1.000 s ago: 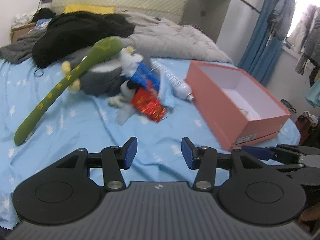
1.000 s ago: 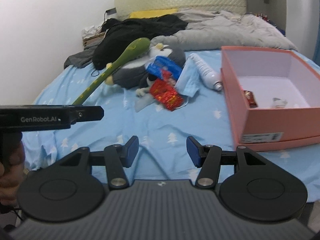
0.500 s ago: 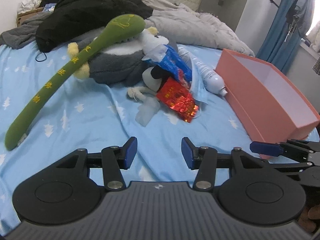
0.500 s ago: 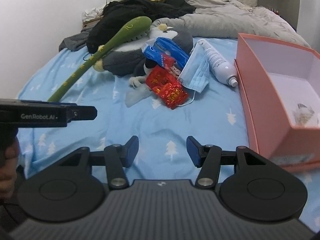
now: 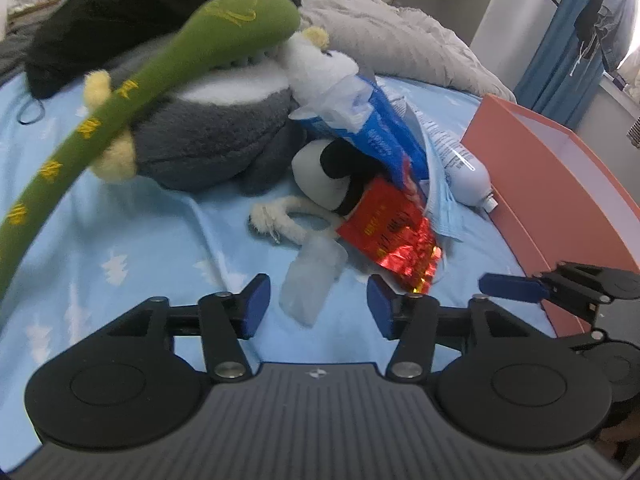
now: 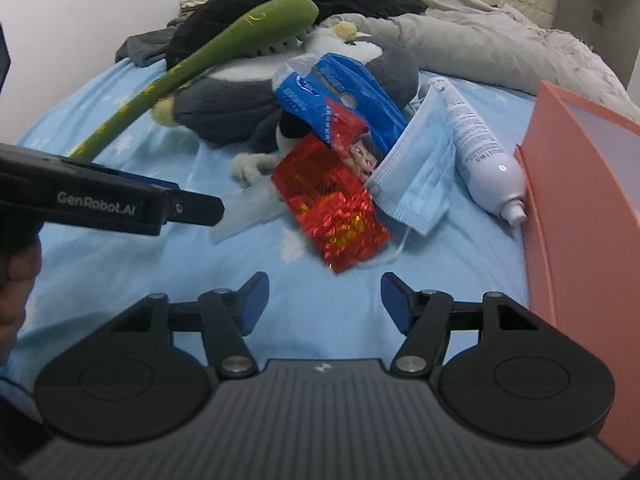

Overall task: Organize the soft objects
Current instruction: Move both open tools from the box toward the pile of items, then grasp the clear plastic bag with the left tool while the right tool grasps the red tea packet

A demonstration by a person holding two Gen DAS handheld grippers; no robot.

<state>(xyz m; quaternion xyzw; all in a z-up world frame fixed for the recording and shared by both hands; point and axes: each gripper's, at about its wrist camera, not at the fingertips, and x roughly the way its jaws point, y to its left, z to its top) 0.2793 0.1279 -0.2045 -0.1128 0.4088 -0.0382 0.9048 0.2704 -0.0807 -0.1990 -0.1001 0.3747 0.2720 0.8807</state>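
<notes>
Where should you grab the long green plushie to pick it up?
Probably around the thin neck of the long green plushie, just below its fat head, coming from above. That part is narrow enough for the opening left hand-held gripper, which has nothing between its jaws, and it lies propped up on the grey plush toy, off the bed sheet.

Beside the pink box (image 6: pixel 576 184) I count two plush toys (image 5: pixel 208 132), one face mask (image 6: pixel 420 172), one white bottle (image 6: pixel 480 144), two foil packets (image 6: pixel 332 196).
</notes>
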